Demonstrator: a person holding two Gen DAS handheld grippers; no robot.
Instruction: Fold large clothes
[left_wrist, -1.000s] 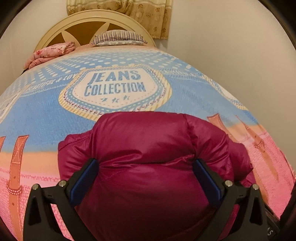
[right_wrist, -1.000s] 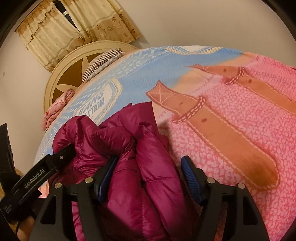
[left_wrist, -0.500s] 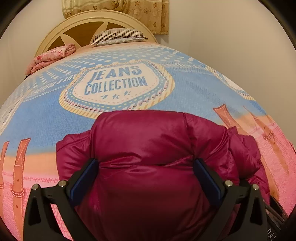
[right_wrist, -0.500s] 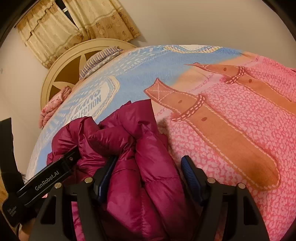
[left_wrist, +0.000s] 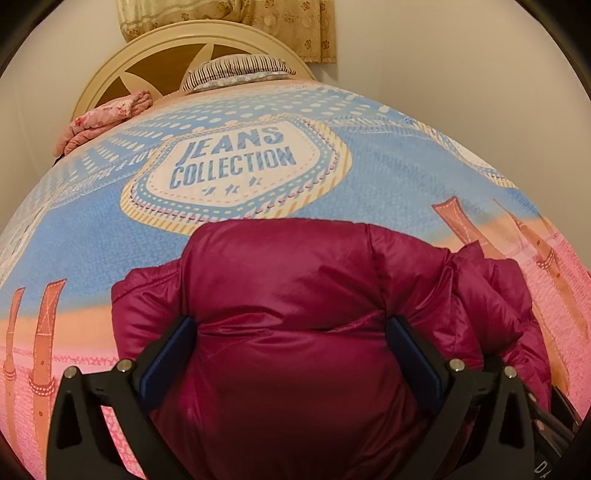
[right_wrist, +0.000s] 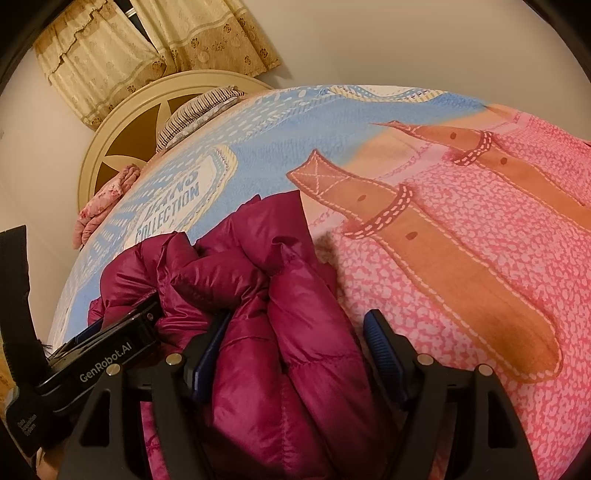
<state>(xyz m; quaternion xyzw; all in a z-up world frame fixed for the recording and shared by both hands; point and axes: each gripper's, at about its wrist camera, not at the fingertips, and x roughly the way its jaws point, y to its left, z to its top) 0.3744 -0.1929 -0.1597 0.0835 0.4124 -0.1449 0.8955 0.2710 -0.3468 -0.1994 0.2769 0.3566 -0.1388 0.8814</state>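
The magenta puffer jacket lies bunched on the bed; both grippers' fingers stand apart around its bulk, left gripper and right gripper, neither clamping; it seems light, soft and slippery, so better grasp a seam or hem.

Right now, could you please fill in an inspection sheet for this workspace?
Surface: bed cover, printed blue and pink, lies smooth.
Job's things: maroon puffer jacket bunched near the foot end, not flat.
Clutter: pink folded cloth and striped pillow by the headboard.
Grippers: left gripper open, jacket bulging between its fingers; right gripper open over a jacket fold.
Cables: nothing seen.
Surroundings: plain wall, beige curtain.
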